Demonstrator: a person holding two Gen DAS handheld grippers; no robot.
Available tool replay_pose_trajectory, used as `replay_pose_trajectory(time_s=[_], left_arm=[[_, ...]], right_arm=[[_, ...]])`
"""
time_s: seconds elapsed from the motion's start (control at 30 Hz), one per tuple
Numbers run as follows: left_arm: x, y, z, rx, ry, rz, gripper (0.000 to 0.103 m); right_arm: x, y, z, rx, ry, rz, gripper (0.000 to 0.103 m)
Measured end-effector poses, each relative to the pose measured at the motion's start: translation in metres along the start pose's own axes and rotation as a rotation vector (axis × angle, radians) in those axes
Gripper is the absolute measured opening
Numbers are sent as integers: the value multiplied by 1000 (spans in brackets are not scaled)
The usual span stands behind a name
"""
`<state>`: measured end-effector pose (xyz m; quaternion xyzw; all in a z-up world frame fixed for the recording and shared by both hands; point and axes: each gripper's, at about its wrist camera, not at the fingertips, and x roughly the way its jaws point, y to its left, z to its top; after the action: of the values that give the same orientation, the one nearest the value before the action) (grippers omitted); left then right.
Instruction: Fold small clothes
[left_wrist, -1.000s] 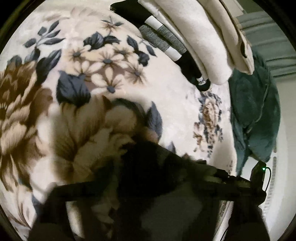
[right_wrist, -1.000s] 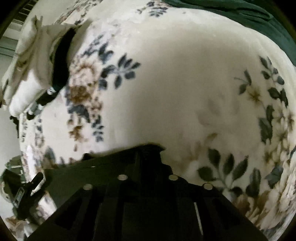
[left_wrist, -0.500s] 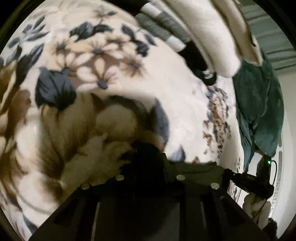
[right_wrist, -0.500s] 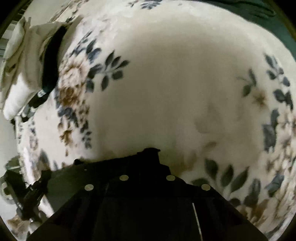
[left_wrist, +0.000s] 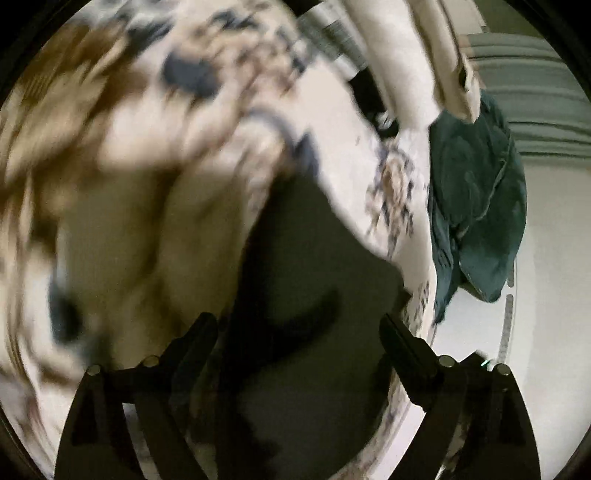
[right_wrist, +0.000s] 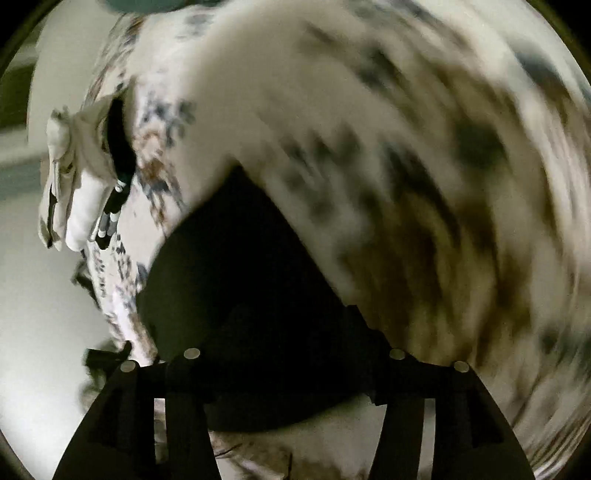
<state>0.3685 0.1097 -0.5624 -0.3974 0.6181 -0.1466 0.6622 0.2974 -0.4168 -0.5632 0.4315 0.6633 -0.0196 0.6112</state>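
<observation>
The dark garment (left_wrist: 295, 266) is lying on the floral blanket (left_wrist: 391, 155), its long axis running from about 6 o'clock toward 1 o'clock (blurred; no writing legible). The left gripper (left_wrist: 295, 332), jaws just having opened, is standing released with the garment between its fingers (left_wrist: 195, 339). The right gripper (right_wrist: 280, 369), likewise just opened, is standing released over the same cloth; folded clothes (right_wrist: 77, 177) are lying at 9 o'clock.

One dark garment (left_wrist: 303, 258); one teal garment (left_wrist: 476, 192); one folded stack (right_wrist: 77, 177)
</observation>
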Motion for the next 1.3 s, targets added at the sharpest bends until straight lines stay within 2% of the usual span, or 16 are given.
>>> replay_pose_trajectory(time_s=[0.1, 0.17, 0.2, 0.23, 0.3, 0.33, 0.43, 0.67, 0.87, 1.1, 1.3], left_arm=[[9, 14, -23, -28, 35, -14, 89], [16, 19, -30, -46, 46, -41, 89], [22, 19, -31, -35, 48, -57, 89], [28, 17, -31, -14, 53, -52, 90], [38, 14, -27, 15, 66, -40, 93], [41, 11, -25, 19, 67, -56, 99], [48, 1, -19, 49, 77, -56, 100], [55, -6, -16, 52, 52, -51, 100], [59, -12, -12, 65, 39, -38, 100], [60, -13, -8, 66, 38, -44, 100], [64, -25, -12, 127, 62, 42, 99]], right_arm=[[32, -32, -52, 108, 44, 89, 59], [61, -49, -78, 172, 76, 179, 59], [78, -56, -91, 184, 68, 243, 60], [89, -58, -98, 180, 57, 270, 61], [106, -66, -107, 196, -9, 352, 67], [111, -67, -109, 210, -26, 386, 69], [120, -64, -112, 229, -71, 474, 70], [143, -37, -106, 216, -73, 549, 70], [158, -9, -88, 216, -82, 572, 71], [166, 10, -90, 231, -107, 544, 71], [168, 22, -94, 233, -124, 491, 71]])
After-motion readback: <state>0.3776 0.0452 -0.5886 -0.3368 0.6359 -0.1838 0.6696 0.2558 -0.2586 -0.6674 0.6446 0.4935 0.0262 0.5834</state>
